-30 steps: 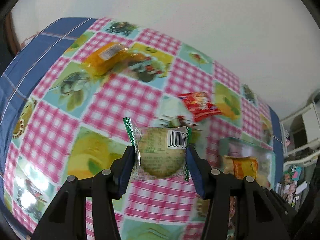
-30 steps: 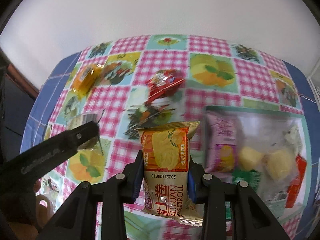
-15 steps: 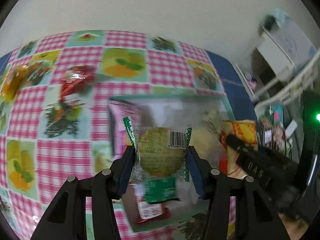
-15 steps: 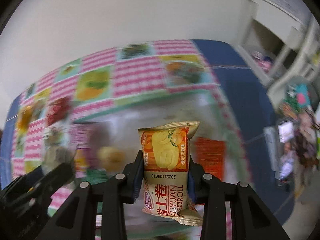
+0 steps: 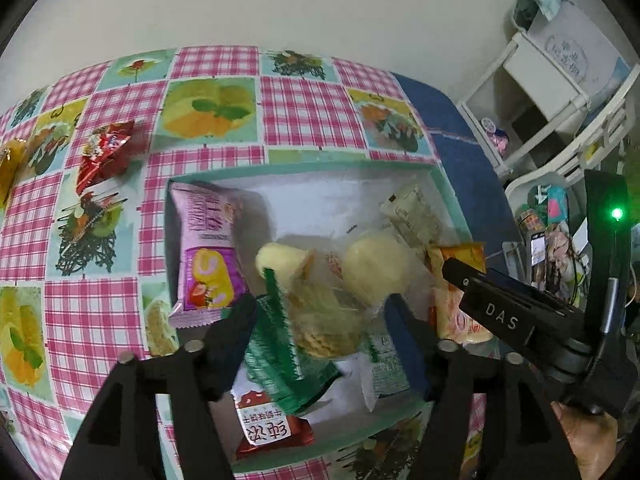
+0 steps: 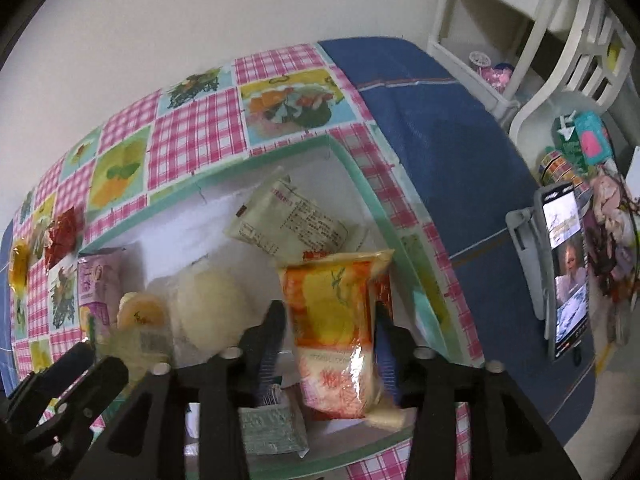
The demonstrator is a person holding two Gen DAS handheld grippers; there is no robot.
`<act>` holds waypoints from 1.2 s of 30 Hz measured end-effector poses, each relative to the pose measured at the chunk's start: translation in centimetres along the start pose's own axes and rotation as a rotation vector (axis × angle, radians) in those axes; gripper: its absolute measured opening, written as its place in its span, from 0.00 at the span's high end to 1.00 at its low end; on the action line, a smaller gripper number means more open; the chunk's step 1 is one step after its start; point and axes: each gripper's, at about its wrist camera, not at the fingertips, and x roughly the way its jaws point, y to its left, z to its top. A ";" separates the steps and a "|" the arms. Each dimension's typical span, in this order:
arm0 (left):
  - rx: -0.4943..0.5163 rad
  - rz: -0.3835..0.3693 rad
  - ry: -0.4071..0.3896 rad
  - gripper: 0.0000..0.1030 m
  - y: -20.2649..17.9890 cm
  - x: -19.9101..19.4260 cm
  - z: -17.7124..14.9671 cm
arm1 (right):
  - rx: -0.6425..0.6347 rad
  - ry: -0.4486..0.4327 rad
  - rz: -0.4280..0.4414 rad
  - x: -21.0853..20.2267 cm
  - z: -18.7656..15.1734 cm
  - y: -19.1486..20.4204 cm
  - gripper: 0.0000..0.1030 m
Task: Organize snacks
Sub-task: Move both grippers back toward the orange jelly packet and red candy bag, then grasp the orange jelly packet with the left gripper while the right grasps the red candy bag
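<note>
Both tongs now hang over the box (image 5: 448,200), carried there from the open checked surface (image 5: 100,300), and both are opening. Between the left tongs (image 5: 320,316) the green-edged biscuit packet (image 5: 320,320) hangs loose, tilted, dropping among the boxed snacks; between the right tongs (image 6: 332,320) the orange roll packet (image 6: 340,320) slumps free. Two more snacks are nearly stowed. Only the left view shows the red packet (image 5: 106,156) well off to the left; only the right shows a phone (image 6: 566,264) beside the bed.

A clear-wrapped round biscuit (image 5: 326,330) sits tilted between the opening left jaws; an orange egg-roll pack (image 6: 340,320) stands between the opening right jaws.
</note>
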 end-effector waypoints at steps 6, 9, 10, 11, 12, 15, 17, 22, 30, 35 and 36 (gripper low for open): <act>-0.057 0.050 -0.059 0.27 3.5 -2.5 1.0 | -0.028 -0.057 0.007 -2.2 0.9 2.5 0.43; -0.118 0.087 -0.097 0.22 7.2 -3.9 1.5 | -0.062 -0.090 0.050 -3.6 1.1 5.4 0.43; -0.148 0.106 -0.107 0.22 8.9 -4.4 1.8 | -0.075 -0.099 0.060 -3.9 1.1 6.5 0.43; -0.177 0.121 -0.114 0.21 10.5 -4.9 2.0 | -0.092 -0.105 0.074 -4.2 1.1 7.6 0.43; -0.200 0.129 -0.117 0.21 11.8 -5.2 2.1 | -0.114 -0.112 0.094 -4.3 1.1 9.1 0.43; -0.229 0.184 -0.153 0.20 16.5 -6.9 2.7 | -0.178 -0.115 0.157 -4.3 0.9 13.3 0.43; -0.251 0.269 -0.166 0.20 19.8 -7.7 3.0 | -0.208 -0.098 0.209 -3.7 0.7 16.2 0.43; -0.287 0.368 -0.182 0.20 27.5 -9.0 4.0 | -0.219 -0.039 0.329 -1.2 0.6 21.3 0.43; -0.224 0.363 -0.162 0.20 34.6 -8.4 8.3 | -0.150 0.019 0.365 3.2 4.9 26.3 0.36; -0.229 0.311 -0.132 0.20 37.6 -6.0 10.4 | -0.197 0.074 0.381 5.6 7.1 29.2 0.34; -0.222 0.312 -0.128 0.20 37.8 -5.6 10.6 | -0.207 0.080 0.391 6.0 7.4 29.8 0.34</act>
